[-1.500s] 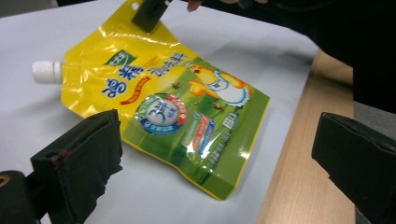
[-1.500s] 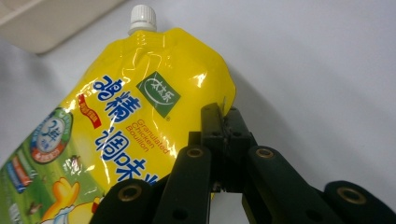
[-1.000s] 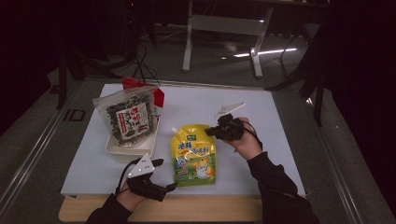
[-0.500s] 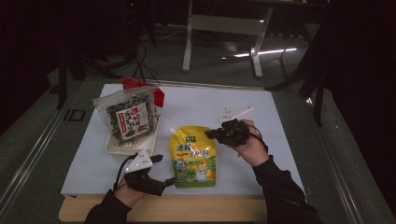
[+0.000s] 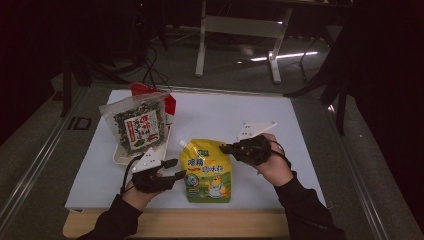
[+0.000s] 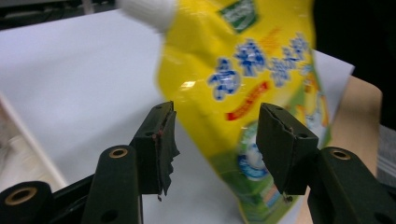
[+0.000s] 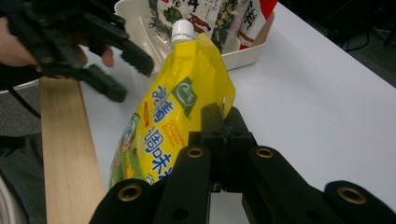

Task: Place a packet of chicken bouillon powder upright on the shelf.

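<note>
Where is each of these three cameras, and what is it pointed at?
High view: above the table's near side, looking down; both forearms enter below.
Left gripper view: rides the left tool, open jaws facing the yellow spouted pouch.
Right gripper view: rides the right tool, shut on the pouch's edge; left tool beyond.
All three share the pouch.

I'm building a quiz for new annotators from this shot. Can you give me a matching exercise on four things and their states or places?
Things:
1. left gripper
2. right gripper
3. yellow pouch
4. seaweed bag

States:
A. standing in the white tray
B. lying flat on the table
C. jaws open
D. shut on the pouch's edge

Pairs: 1-C, 2-D, 3-B, 4-A
</note>
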Tool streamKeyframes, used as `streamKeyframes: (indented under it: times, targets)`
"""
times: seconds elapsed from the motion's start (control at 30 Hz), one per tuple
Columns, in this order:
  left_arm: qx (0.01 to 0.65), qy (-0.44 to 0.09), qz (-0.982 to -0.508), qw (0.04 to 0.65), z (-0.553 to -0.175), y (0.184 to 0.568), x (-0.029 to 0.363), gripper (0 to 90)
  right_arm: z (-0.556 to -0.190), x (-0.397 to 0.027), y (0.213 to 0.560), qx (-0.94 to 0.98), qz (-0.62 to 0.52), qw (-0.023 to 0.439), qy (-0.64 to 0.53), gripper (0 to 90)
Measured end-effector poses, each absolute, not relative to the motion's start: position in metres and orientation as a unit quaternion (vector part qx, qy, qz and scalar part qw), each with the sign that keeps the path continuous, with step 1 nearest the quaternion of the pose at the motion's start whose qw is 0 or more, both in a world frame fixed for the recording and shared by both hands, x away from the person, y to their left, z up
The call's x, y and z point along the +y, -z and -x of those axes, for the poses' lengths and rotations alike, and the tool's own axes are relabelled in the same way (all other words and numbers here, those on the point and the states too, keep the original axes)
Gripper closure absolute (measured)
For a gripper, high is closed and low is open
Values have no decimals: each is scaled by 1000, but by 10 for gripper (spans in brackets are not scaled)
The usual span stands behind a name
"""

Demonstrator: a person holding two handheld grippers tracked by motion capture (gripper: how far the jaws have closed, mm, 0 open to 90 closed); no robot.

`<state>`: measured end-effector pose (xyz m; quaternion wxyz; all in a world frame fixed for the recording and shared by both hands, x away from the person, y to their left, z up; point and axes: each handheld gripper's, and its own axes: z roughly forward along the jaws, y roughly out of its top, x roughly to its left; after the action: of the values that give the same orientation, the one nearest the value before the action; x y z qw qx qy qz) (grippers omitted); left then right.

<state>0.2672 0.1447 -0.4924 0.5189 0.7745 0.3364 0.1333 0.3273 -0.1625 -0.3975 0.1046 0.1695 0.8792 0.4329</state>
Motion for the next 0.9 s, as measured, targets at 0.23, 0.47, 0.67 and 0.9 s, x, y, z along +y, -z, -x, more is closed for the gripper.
streamKeyframes:
  times: [0.23,0.47,0.67,0.9]
  targets:
    - [351,-100,-768,527,-284,494,151,511,-321,-163,395,879,-158,105,-437,900]
    - [319,-123,-775,532,-286,486,145,607,-318,-163,394,880,-154,103,-437,900]
    - [317,-132,-772,534,-283,483,147,846,-317,-169,395,878,-161,98,-439,899]
    - [310,-136,-776,532,-280,479,145,900,-318,-177,400,876,-173,91,-441,896]
